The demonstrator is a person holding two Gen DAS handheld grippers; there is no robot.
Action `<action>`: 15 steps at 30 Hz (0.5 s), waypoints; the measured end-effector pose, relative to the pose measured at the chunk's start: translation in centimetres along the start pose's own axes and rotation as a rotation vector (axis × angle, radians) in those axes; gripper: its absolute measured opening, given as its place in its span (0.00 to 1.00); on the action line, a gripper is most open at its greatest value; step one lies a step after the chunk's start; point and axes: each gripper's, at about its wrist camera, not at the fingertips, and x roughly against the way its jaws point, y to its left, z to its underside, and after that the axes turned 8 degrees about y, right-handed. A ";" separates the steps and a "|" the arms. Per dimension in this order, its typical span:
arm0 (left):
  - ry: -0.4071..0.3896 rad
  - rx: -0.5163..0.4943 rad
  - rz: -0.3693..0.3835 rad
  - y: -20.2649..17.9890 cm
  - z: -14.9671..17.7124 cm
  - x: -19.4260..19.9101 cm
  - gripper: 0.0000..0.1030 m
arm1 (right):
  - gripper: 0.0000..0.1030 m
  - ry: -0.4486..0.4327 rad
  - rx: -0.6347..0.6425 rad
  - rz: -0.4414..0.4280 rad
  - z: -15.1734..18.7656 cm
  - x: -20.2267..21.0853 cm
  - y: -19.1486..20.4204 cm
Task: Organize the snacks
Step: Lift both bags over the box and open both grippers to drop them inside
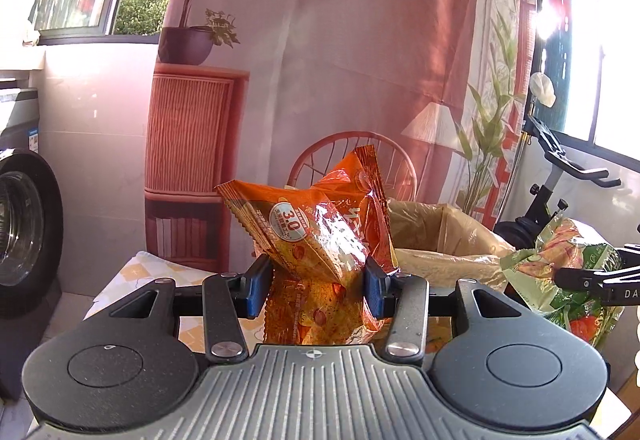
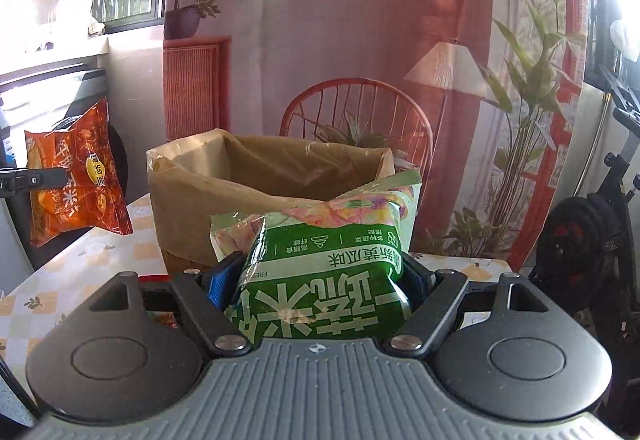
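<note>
Item 1. Left claw [image 1: 316,286]: blue pads [image 1: 256,286] partly closed, pressing both sides of an orange snack bag [image 1: 320,236] at its crumpled middle. The bag stands upright between the pads, clear of the table [image 1: 132,276], its top corners flaring above the claw. From the right wrist view the same orange snack bag [image 2: 76,176] hangs in the air at far left, above the table edge.

Item 2. Right claw [image 2: 320,288]: jaws set wide, closed on a green snack bag [image 2: 324,268], which fills the gap between them. White print on the bag reads upside down. The bag's pale top edge reaches up in front of the paper bag. In the left wrist view the green snack bag [image 1: 568,268] shows at right, gripped by the black fingers of the right claw [image 1: 576,276].

Item 3. Brown paper bag [image 2: 256,180]: stands open on the table, just behind the green snack bag, with a clear liner at its rim. The inside is not visible.

Item 4. Table [image 2: 60,280]: covered with a yellow-and-white checked cloth with small floral motifs.

Item 5. Backdrop [image 2: 360,20]: printed room scene with chair, lamp and plants, hanging behind the table.
</note>
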 end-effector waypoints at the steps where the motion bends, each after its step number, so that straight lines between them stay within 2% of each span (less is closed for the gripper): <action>1: -0.003 0.000 -0.003 -0.1 -0.4 -0.3 0.49 | 0.78 -0.014 0.008 0.005 -0.6 -0.4 -0.1; 8: -0.015 -0.008 0.004 -1.2 -4.2 -3.9 0.49 | 0.78 -0.092 0.040 0.025 -5.3 -4.4 -1.2; 15: -0.003 0.003 0.020 -1.3 -7.3 -9.0 0.49 | 0.78 -0.096 0.037 0.042 -9.1 -9.9 -1.7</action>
